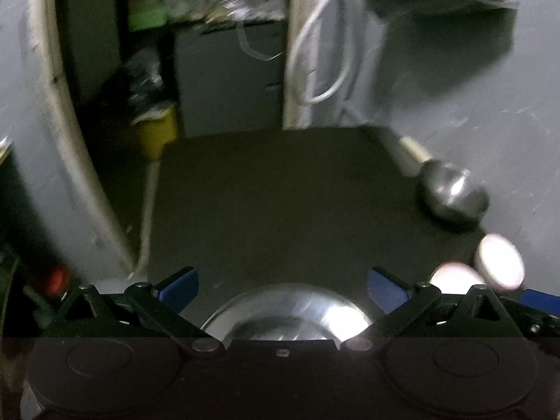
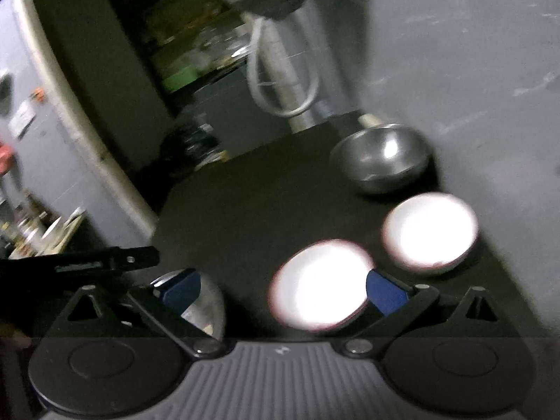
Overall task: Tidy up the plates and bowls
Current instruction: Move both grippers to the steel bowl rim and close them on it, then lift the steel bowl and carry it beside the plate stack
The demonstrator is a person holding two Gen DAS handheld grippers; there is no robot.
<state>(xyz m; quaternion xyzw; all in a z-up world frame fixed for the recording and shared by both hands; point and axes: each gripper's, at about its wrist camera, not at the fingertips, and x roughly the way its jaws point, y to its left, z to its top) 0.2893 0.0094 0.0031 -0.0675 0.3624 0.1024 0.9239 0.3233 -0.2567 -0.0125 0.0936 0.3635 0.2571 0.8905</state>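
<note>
On the dark tabletop, a steel bowl lies low between the blue pads of my left gripper, which stands wide open and touches nothing. A second steel bowl sits at the table's right edge, with two white bowls nearer. In the right wrist view, my right gripper is open around one white bowl, which sits close to the right pad. The other white bowl and a steel bowl lie beyond. Another steel bowl shows behind the left pad.
A grey wall borders the table on the right. A white cable loop hangs on a pillar behind the far edge. A yellow bin and a grey cabinet stand on the floor beyond. Both views are blurred.
</note>
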